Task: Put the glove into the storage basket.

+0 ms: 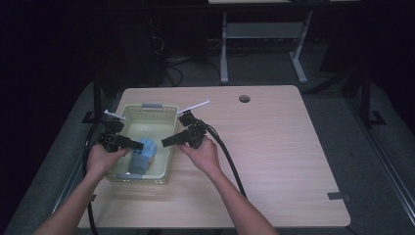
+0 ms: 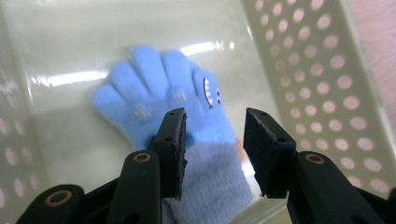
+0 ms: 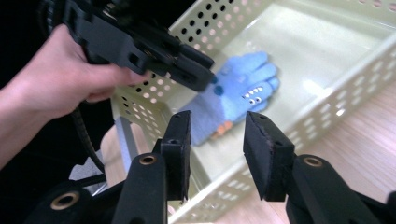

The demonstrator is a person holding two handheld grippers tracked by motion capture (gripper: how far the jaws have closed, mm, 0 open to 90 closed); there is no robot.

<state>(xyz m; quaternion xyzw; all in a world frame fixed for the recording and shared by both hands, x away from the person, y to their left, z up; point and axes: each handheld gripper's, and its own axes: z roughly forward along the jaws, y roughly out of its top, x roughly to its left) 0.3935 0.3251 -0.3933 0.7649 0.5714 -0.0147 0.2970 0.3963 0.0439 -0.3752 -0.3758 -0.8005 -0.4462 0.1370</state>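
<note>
Both claws hang open, gripping nothing: left claw [image 1: 138, 145] above the pale basket [image 1: 128, 113], right claw [image 1: 165, 143] above its right rim. A blue glove [image 2: 187, 121] lies flat inside; bare worktop [image 1: 274, 137] spreads rightward.

The high view is dim – floor and background sink into near black, and only the table [image 1: 264, 147] catches soft light from above. Both gripper views are brighter; white glare streaks the basket [image 2: 322, 70] floor beside the glove [image 2: 182, 107], which is slightly soft, while the near jaws stay sharp
</note>
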